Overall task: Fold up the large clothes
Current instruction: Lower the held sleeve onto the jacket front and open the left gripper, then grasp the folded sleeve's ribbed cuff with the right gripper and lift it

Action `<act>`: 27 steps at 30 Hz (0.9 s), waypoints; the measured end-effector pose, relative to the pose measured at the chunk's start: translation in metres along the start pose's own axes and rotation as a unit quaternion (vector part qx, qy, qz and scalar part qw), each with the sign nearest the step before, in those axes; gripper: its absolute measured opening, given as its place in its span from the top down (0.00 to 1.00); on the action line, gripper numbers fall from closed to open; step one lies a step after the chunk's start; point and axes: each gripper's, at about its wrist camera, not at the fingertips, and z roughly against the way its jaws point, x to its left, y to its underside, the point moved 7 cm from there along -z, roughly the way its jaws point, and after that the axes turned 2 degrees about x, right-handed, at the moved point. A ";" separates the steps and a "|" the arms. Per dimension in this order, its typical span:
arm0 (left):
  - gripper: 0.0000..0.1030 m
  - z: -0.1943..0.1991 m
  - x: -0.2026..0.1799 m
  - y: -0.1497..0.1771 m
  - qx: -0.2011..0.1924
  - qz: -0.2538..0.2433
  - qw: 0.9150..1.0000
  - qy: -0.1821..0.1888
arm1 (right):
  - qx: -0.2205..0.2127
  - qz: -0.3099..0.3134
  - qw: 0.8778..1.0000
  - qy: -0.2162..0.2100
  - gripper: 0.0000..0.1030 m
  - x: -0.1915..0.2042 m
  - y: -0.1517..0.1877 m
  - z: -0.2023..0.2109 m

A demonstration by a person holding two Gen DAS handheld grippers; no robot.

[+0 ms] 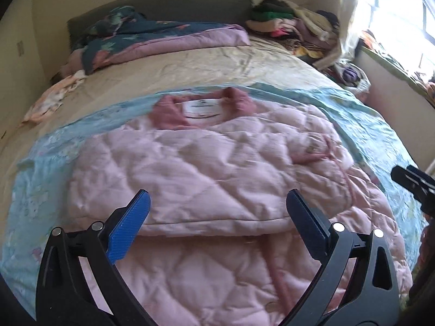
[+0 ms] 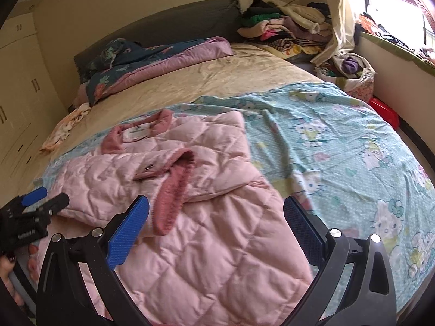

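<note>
A pale pink quilted jacket [image 2: 190, 190] with a darker pink collar lies on the bed's blue cartoon-print sheet [image 2: 339, 141], one sleeve folded across its front — left gripper [image 1: 217, 206] and right gripper [image 2: 216, 212] hover spread, gripping nothing — heaped clothes [image 2: 285, 30] sit beyond.

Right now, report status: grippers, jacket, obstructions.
Left gripper open, empty. Right gripper open, empty. Pink quilted jacket flat on blue sheet, sleeve folded across the front. Nothing blocking.
</note>
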 end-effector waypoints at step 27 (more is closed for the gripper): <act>0.09 0.008 0.117 0.023 -0.003 0.116 0.993 -0.030 | 0.094 -0.126 0.982 -0.108 0.04 0.056 0.033 -0.079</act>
